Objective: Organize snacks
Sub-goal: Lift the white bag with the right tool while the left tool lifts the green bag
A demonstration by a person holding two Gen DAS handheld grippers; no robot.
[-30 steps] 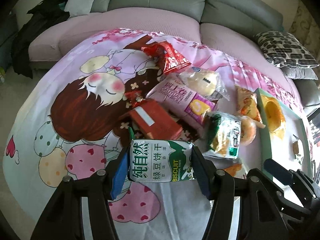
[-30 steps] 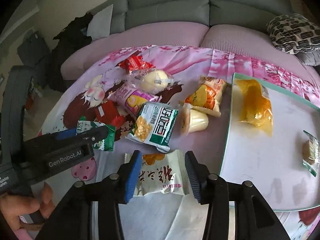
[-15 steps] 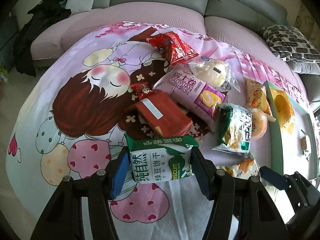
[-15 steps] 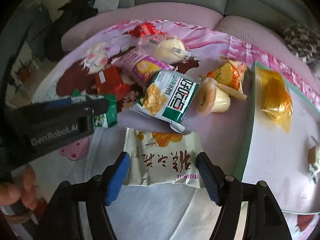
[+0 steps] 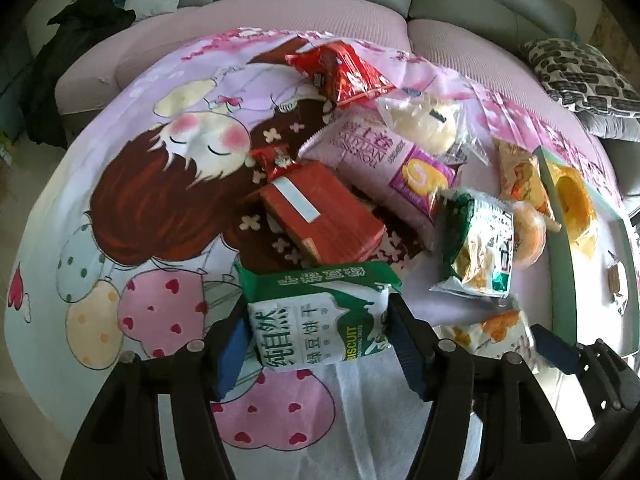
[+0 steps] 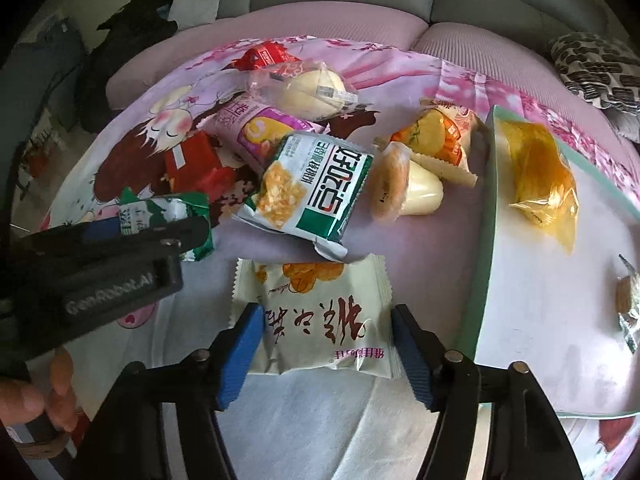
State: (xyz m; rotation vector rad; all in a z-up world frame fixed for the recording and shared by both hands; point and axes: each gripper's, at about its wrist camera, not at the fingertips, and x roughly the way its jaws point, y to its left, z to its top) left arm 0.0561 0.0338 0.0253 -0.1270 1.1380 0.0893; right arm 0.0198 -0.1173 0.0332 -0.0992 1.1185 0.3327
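Note:
A green-and-white biscuit pack (image 5: 316, 320) lies tilted on the cartoon cloth between the jaws of my left gripper (image 5: 316, 336). Those jaws are opening, and the pads stand at the pack's ends without squeezing it. My right gripper (image 6: 326, 344) straddles a cream snack pack with orange print (image 6: 320, 312), which lies flat on the cloth. Its jaws are closing, with the pads just at the pack's sealed edges. In the right wrist view the left gripper (image 6: 120, 256) shows from the side with the biscuit pack (image 6: 168, 212) at its tip. A hand (image 6: 24, 404) holds it.
A white tray with a green rim (image 6: 484, 240) on the right holds a yellow pack (image 6: 540, 176) and a small wrapped sweet (image 6: 626, 300). Piled beyond are a red box (image 5: 324, 216), pink roll pack (image 5: 392, 160), wrapped bun (image 5: 424, 120), cracker pack (image 6: 312, 188), jelly cup (image 6: 404, 192). A sofa curves behind.
The left jaws have widened a little and the biscuit pack has tipped. The right jaws let go of the cream pack, spread wide, then narrowed again as the gripper came lower over it.

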